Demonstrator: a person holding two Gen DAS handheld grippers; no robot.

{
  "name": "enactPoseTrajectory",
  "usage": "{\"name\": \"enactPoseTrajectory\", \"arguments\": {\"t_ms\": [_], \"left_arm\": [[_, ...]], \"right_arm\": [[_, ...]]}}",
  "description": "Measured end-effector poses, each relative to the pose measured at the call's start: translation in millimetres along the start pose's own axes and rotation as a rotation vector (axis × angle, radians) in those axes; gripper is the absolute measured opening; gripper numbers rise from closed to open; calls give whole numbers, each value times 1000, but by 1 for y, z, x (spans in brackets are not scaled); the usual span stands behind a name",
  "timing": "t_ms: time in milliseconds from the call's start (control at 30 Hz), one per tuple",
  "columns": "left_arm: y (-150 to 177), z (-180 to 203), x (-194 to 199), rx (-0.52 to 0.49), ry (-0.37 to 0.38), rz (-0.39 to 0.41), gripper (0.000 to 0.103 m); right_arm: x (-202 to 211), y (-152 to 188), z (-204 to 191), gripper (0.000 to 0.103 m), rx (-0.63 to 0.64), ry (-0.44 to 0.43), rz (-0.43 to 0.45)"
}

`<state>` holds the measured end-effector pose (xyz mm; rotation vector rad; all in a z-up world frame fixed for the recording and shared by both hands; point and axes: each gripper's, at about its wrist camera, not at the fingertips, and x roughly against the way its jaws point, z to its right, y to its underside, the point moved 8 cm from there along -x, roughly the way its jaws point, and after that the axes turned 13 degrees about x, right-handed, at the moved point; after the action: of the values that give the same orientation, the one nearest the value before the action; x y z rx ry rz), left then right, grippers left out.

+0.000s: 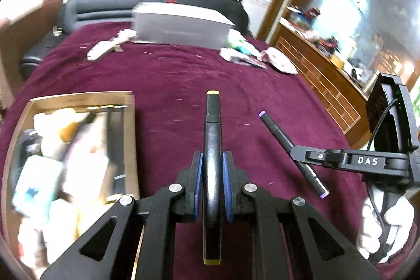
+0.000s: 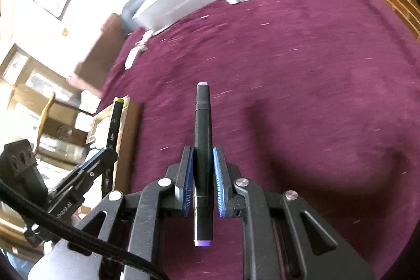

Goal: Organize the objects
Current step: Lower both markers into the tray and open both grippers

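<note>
Our left tool (image 1: 213, 175) was clenched on a black marker with yellow end caps (image 1: 212, 138), the barrel pinched between the blue pads (image 1: 198, 183) and pointing straight ahead. Our right tool (image 2: 203, 172) was clamped the same way on a second black marker with purple end caps (image 2: 202, 148). Both markers were lifted clear of the maroon bedspread (image 1: 183, 75); neither touched it.

From the left wrist we also saw the right tool off to the right, its purple-capped marker angled across the cloth, and a white-gloved hand (image 1: 388, 225) below it. From the right wrist the left tool showed at the lower left, its yellow-capped marker standing in front of the box's rim.

Just left of the left tool sat an open cardboard box (image 1: 130, 138), already crowded with blurred pale packets and cartons. We judged this to be the carrying step: two markers picked up, not yet put away. The next move probably called for swinging each tool over the box's open top, lowering until the marker was inside the walls, then letting go, one hand at a time so the tools did not collide.

By our count: two tools, two markers, one open box. Farther up the bed lay one grey rectangular box (image 1: 181, 28), with a scatter of small packets (image 1: 252, 54) beside it, too blurred to count.
</note>
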<state>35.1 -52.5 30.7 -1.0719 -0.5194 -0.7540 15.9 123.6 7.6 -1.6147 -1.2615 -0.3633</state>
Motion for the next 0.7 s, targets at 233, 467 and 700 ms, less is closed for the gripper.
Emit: {"name": "enactPoseTrajectory", "arguments": {"t_ms": [233,467,700], "left_arm": [[3,-92,51,114,-109,81,12],[20,-156,65,165,-206,97,12],[35,-182,56,203,-222,73,12]], "right_arm": [[-40,10,-88,13,89,-125,-58],[-84,32,-164,13,137,-266,-145],[-115,57,-211,13,194,-297,-221]]}}
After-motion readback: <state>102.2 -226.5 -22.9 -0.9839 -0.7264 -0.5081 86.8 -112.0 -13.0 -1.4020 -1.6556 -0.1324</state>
